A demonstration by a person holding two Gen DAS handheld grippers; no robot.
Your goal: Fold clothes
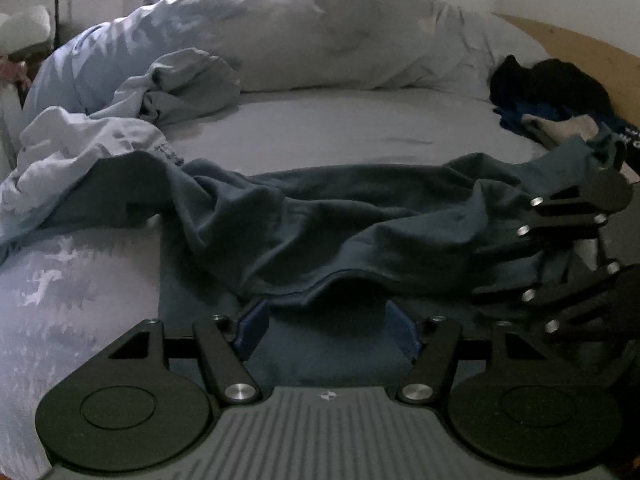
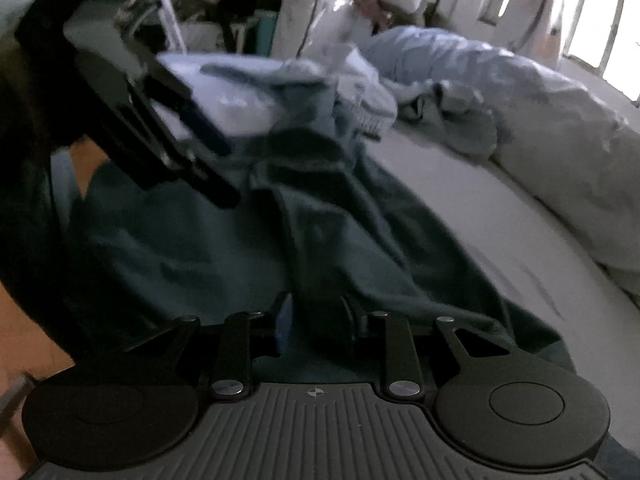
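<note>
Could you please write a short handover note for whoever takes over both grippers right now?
Left gripper: open, fingers either side of the hem of the dark teal garment, not clamped.
Right gripper: jaws apart, low over the same garment; the blurred view hides whether it pinches cloth.
Garment lies crumpled across the bed, not folded.
Pale clothes wait on the left, a dark pile on the far right.
Left to do: grip, spread flat, fold, then the rest.

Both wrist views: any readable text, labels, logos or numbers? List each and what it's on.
None readable.
White lettering on the blue garment at the left view's right edge: cut off, illegible.
Dark print on the white garment: blurred, illegible.
Small round crosshair marks on both gripper bases: symbol only.
</note>
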